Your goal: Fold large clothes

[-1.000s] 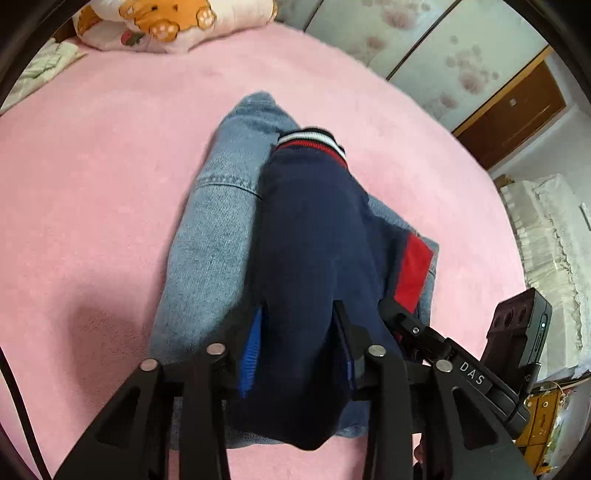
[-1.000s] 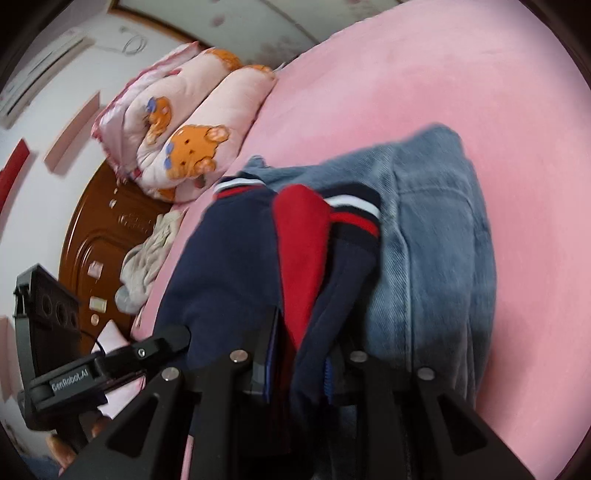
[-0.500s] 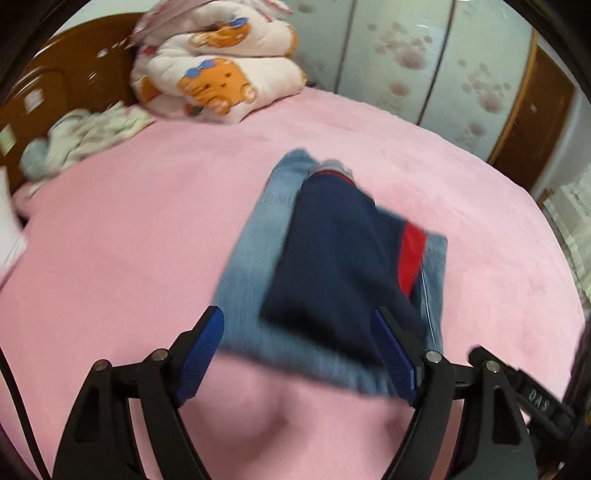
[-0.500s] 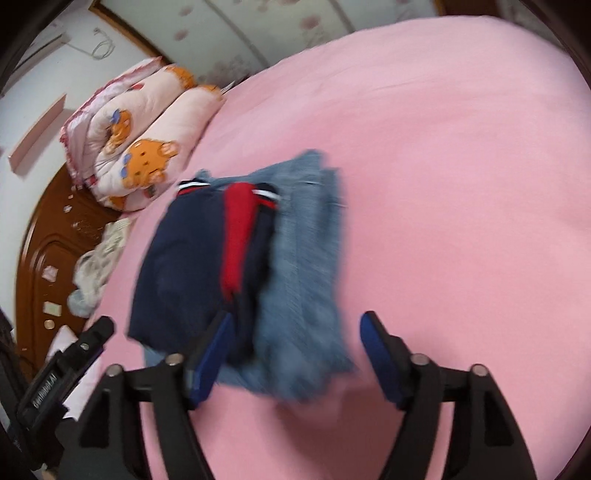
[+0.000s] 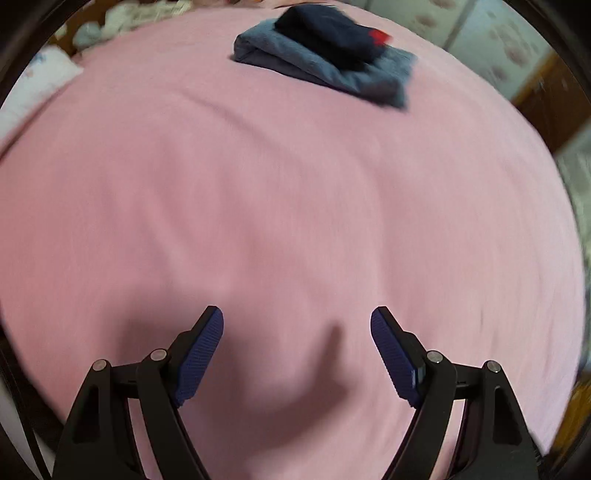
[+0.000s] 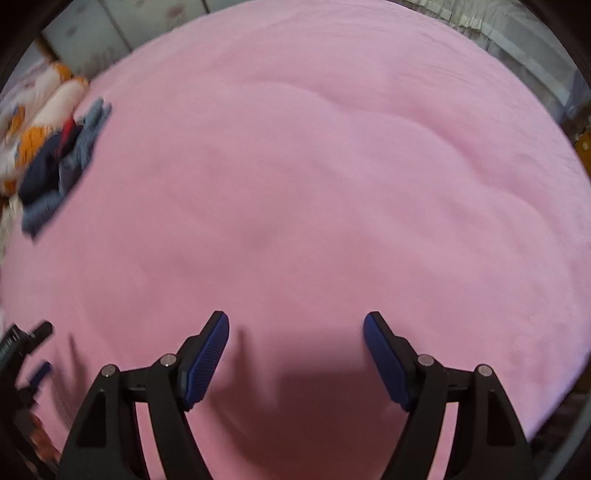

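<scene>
The folded pile sits at the far side of the pink bed cover (image 5: 258, 221): a navy garment (image 5: 328, 33) with a red patch lies on top of folded blue jeans (image 5: 332, 74), the two touching and stacked square enough. In the right wrist view the same pile shows at the far left, just in front of a bear-print quilt (image 6: 44, 107).

Both tools are well apart from the clothes. The left gripper (image 5: 297, 350) has its jaws spread wide with only bare cover between the blue pads, and the right gripper (image 6: 295, 354) likewise stands wide and empty; the jaws of both have just been opening, with nothing between them now.

As to handling, both pieces are soft and limp, so they will sag and unfold if lifted by one edge. The denim looks the heavier and stiffer layer and should hold a crease; the navy knit is probably lighter and more inclined to slide off (the blur here makes its fabric hard to judge). If the pile needs moving, the sensible hold is on the thick folded edge of the jeans, one gripper at each near corner, pinching all layers together so the navy piece rides along on top.
</scene>
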A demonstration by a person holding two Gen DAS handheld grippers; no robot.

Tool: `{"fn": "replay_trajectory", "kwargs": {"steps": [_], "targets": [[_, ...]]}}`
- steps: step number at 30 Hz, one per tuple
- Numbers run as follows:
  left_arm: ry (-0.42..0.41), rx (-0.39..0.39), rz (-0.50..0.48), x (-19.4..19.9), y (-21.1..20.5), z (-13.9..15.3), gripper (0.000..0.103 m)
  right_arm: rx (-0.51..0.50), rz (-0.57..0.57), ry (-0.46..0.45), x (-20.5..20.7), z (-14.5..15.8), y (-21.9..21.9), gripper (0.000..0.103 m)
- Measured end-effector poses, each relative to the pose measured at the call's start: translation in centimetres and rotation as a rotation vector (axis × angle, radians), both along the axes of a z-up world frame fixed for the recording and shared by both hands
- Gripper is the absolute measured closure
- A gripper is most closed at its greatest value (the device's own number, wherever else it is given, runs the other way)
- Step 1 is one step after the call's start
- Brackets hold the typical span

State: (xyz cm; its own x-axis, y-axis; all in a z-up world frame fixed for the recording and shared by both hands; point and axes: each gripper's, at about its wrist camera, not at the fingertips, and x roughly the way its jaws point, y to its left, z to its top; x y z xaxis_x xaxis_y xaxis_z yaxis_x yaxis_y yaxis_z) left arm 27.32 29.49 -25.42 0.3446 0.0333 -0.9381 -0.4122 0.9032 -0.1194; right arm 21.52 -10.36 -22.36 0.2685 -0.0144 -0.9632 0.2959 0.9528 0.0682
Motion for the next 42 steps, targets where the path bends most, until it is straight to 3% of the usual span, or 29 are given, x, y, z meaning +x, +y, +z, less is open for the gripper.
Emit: {"fn": "replay_trajectory", "kwargs": {"steps": [2, 6, 12, 15, 19, 23, 28, 34, 42], "targets": [[0.016, 0.062, -0.009, -4.2, -2.7, 1.8, 0.022, -0.028, 0.053, 0.01, -3.5, 1.0, -2.6, 0.027], [-0.003, 0.084, -0.031, -10.0, -7.2, 5.9, 0.022, -0.023, 0.162, 0.045, -9.5, 4.1, -7.3, 0.023], [-0.023, 0.144, -0.162, -14.4, -13.9, 12.5, 0.022, -0.022, 0.158, -0.015, -15.4, 10.3, -12.0, 0.02], [-0.016, 0.185, -0.244, -15.7, -17.0, 15.4, 0.02, 0.017, 0.152, -0.034, -15.8, 13.2, -13.2, 0.02], [-0.003, 0.107, -0.313, -15.8, -20.1, 18.5, 0.014, 0.095, 0.151, -0.064, -14.8, 16.7, -12.8, 0.02], [0.038, 0.115, -0.331, -16.7, -21.9, 21.3, 0.014, 0.117, 0.173, -0.087, -15.2, 19.8, -12.4, 0.02], [-0.054, 0.166, -0.359, -17.1, -23.5, 24.8, 0.011, 0.171, 0.211, -0.066, -16.1, 22.5, -11.7, 0.02], [-0.097, 0.167, -0.374, -18.3, -24.7, 24.9, 0.01, 0.095, 0.192, -0.143, -18.2, 24.4, -11.7, 0.02], [-0.055, 0.157, -0.391, -19.8, -25.0, 23.8, 0.01, 0.041, 0.177, -0.119, -19.4, 23.8, -11.8, 0.017]]}}
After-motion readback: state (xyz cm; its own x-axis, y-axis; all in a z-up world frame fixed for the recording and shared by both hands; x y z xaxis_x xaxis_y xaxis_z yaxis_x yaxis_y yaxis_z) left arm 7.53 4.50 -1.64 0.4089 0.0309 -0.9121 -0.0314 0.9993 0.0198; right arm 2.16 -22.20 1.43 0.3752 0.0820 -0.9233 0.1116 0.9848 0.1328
